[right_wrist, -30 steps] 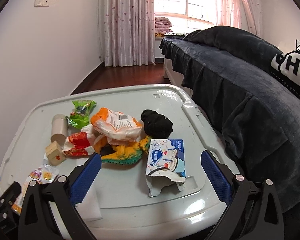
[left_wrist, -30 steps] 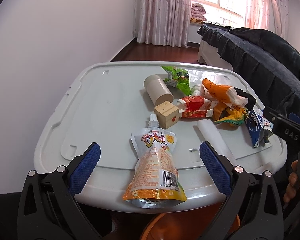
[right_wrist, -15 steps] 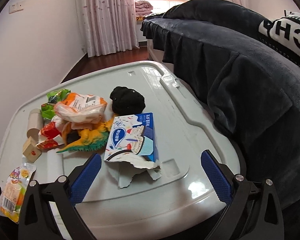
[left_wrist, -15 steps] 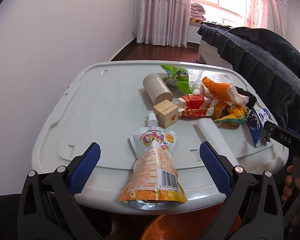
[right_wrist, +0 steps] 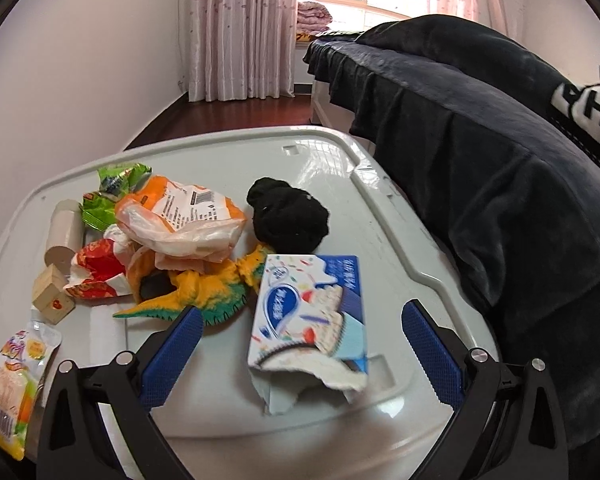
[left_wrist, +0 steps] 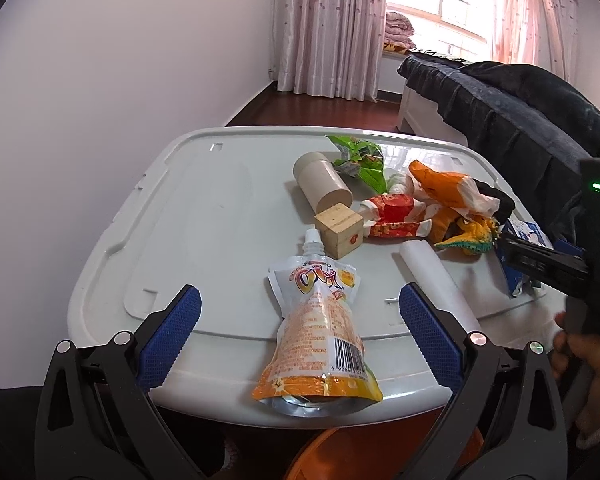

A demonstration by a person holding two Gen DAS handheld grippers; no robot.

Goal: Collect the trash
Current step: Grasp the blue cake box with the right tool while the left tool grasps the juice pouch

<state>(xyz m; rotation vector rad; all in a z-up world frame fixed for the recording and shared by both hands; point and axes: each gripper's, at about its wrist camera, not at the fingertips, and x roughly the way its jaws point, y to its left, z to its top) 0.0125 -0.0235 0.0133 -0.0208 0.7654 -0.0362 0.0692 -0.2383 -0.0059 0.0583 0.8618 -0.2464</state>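
My left claw (left_wrist: 300, 330) gapes wide at the frame's bottom, the orange juice pouch (left_wrist: 320, 332) lying between its fingers on the grey lid (left_wrist: 204, 216). My right claw (right_wrist: 300, 354) is wide too — the torn blue box (right_wrist: 312, 320) sits between its tips. Farther up, the wrappers (right_wrist: 180, 216) pile beside a black sock (right_wrist: 288, 216).

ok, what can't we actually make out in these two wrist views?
- Orange bin below the table edge: left wrist view, mostly hidden by the table and the left hand-held gripper.
- Juice pouch: right wrist view, cut off by the frame edge.
- Black item under the toy dinosaur: right wrist view, mostly covered.
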